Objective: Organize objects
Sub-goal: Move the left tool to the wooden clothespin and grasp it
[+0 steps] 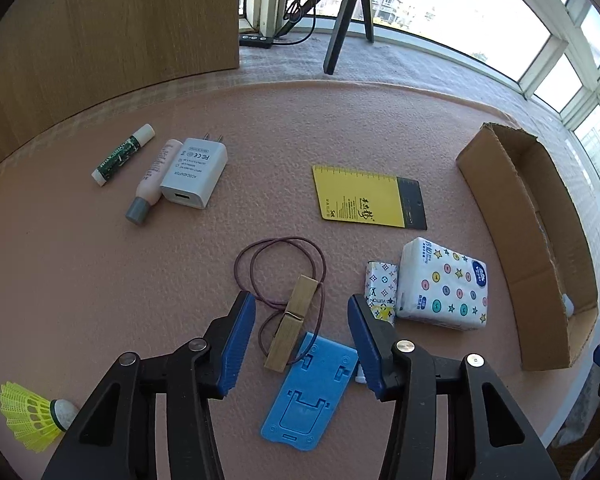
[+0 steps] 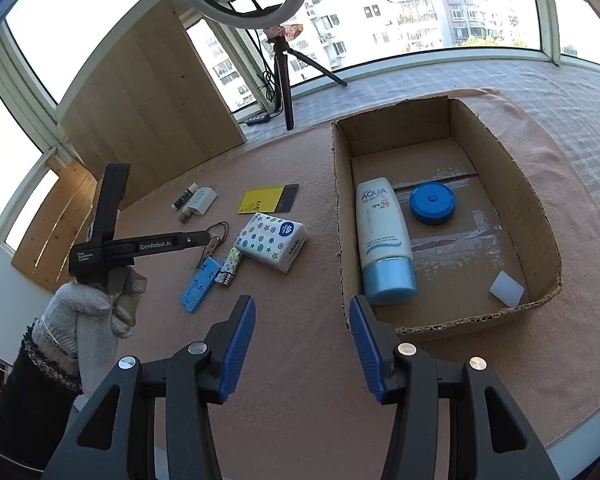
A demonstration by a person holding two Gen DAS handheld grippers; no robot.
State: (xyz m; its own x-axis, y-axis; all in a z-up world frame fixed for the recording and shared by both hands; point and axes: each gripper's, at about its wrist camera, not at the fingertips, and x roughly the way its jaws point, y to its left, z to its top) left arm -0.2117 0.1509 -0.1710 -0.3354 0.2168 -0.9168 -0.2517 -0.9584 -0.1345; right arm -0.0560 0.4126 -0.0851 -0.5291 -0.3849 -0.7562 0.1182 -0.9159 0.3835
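A: Where do the loose things sit?
B: The wooden clothespin (image 1: 288, 322) lies on the brown hair tie (image 1: 278, 270), beside the blue phone stand (image 1: 308, 390), all on the pink mat (image 1: 100, 280). The left gripper (image 1: 302, 334) hovers over them, spread wide and empty.

A: And the cardboard box (image 2: 540, 216)?
B: It holds the sunscreen tube (image 2: 384, 236) and a blue round lid (image 2: 432, 203). The right gripper (image 2: 302, 336) gapes wide at its near left corner, gripping nothing.

"AQUA SPF 50" on sunscreen tube (image 2: 384, 236)
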